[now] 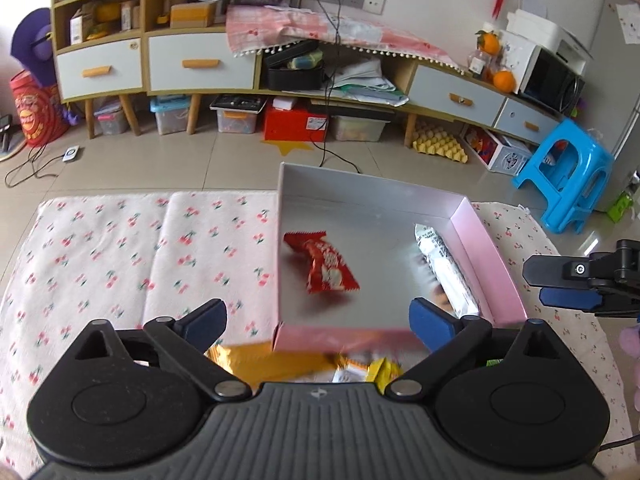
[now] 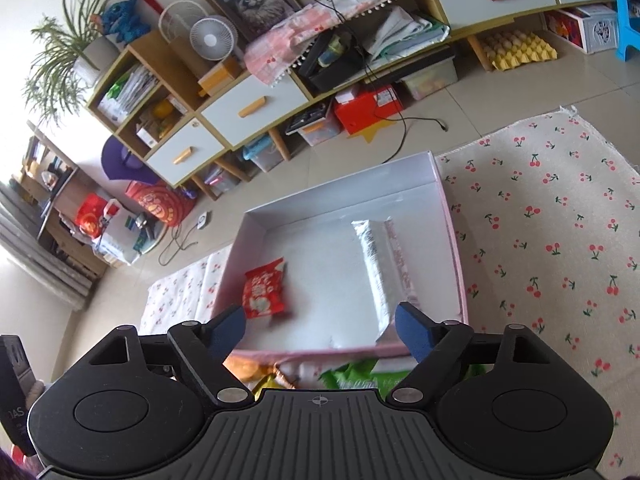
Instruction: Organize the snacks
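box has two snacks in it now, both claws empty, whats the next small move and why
Probably bring the left claw back to the loose packets just short of the box and grab one: both claws are open, and snacks remain outside.

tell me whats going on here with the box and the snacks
A person is sorting snacks into a shallow pink box on a cherry-print cloth, using a handheld gripper in each hand. A red snack packet and a long silver packet already lie inside the box. Both the left gripper and the right gripper are open and empty, above the box's near edge. More snacks wait just in front of the box.
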